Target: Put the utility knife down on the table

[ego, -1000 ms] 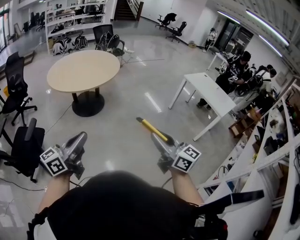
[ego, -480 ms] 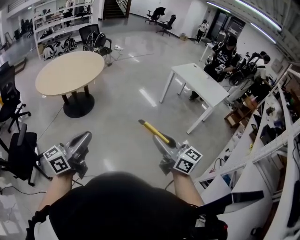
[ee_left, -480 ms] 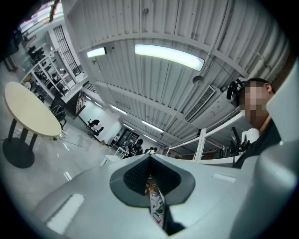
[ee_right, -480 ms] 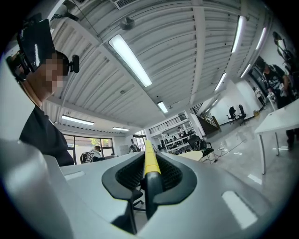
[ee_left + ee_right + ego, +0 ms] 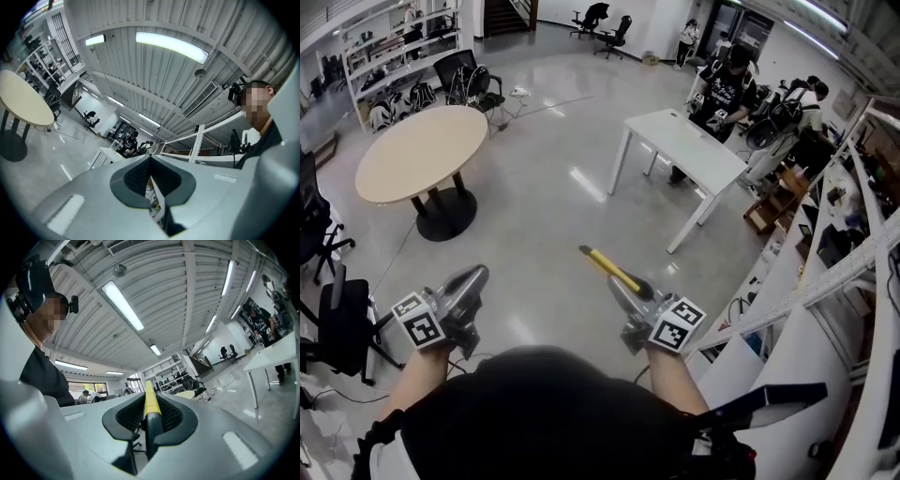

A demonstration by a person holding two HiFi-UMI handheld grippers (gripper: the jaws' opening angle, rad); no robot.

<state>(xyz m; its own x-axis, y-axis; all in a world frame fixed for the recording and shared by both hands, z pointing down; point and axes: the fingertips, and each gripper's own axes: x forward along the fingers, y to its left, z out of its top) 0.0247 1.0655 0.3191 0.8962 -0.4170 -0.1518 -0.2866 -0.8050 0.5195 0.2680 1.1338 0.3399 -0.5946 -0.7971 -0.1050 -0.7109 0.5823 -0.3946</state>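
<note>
Item: utility knife | Place: above the floor, clamped in right gripper, held level, likely ready for setting down | Left gripper: closed, empty | White table: well apart

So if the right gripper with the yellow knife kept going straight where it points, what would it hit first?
Nothing close: the right gripper, jaws shut on the utility knife, points across open floor. The round table lies roughly that way, though it might pass above it; depth is unclear.

Utility knife in right tongs
</note>
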